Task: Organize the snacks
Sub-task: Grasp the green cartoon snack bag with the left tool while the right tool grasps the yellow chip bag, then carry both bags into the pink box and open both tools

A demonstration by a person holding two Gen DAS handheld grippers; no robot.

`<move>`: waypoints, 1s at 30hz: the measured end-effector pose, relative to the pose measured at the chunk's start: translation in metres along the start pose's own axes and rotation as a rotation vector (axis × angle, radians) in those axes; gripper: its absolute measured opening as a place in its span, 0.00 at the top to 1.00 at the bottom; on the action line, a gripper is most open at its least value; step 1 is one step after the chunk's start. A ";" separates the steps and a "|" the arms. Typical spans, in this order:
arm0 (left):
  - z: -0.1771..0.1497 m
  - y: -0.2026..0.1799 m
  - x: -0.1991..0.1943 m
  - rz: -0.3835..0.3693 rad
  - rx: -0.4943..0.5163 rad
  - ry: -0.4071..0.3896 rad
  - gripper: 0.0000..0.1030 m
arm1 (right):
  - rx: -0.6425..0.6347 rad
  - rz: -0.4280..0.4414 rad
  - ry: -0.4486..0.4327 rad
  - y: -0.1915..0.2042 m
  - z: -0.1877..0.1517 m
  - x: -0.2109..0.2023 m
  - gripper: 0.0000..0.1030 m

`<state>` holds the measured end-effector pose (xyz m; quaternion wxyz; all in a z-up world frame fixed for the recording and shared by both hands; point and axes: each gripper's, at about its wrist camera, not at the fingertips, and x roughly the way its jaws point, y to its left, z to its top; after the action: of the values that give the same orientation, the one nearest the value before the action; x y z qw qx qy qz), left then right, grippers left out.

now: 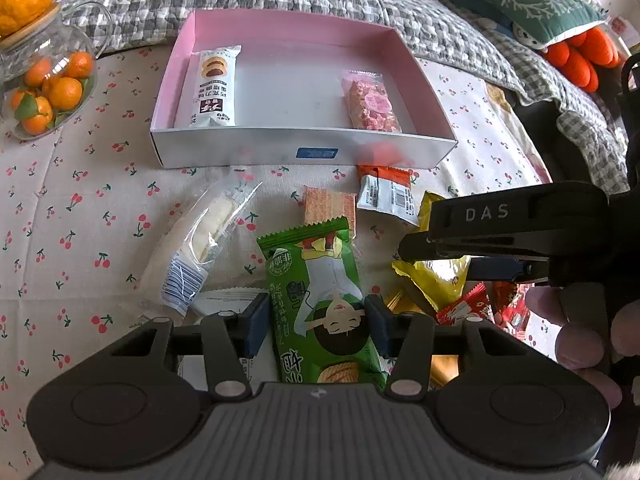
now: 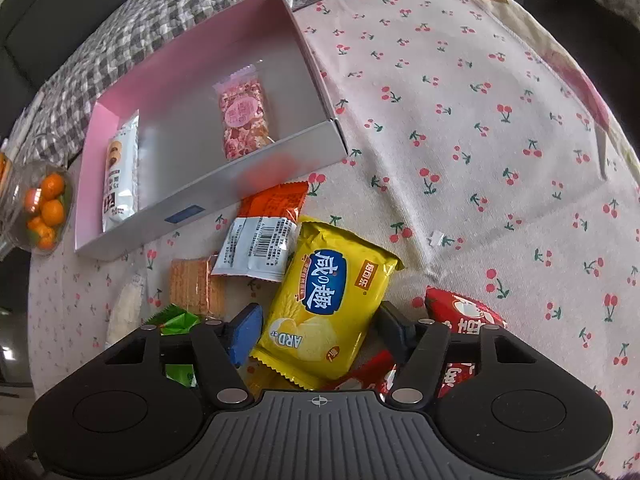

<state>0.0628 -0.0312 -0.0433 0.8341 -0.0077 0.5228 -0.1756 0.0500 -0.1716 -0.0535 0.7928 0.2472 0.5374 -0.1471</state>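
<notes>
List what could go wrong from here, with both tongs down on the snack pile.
1. The left tongs pinch the green packet only across its lower half, so the long top end may sag and catch the box wall.
2. The right tongs straddle the yellow packet, which overlaps the red packets; lifting could drag them.
3. Both tongs work close together and might collide.

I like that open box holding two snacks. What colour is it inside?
The box has pink inner walls and a pale floor, clearest in the left wrist view.
</notes>
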 end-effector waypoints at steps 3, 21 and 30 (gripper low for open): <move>0.000 -0.001 -0.001 0.002 0.001 -0.004 0.59 | -0.008 -0.008 -0.007 0.001 0.000 -0.001 0.45; 0.006 0.005 -0.013 -0.017 -0.019 -0.040 0.60 | 0.017 0.015 -0.035 -0.006 0.001 -0.018 0.47; 0.015 0.009 -0.026 -0.047 -0.040 -0.091 0.60 | 0.034 0.070 -0.083 -0.003 0.007 -0.036 0.47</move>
<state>0.0678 -0.0177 -0.0156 0.8524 -0.0445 0.4873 -0.1843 0.0406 -0.1792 -0.0182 0.8147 0.2728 0.4927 -0.1384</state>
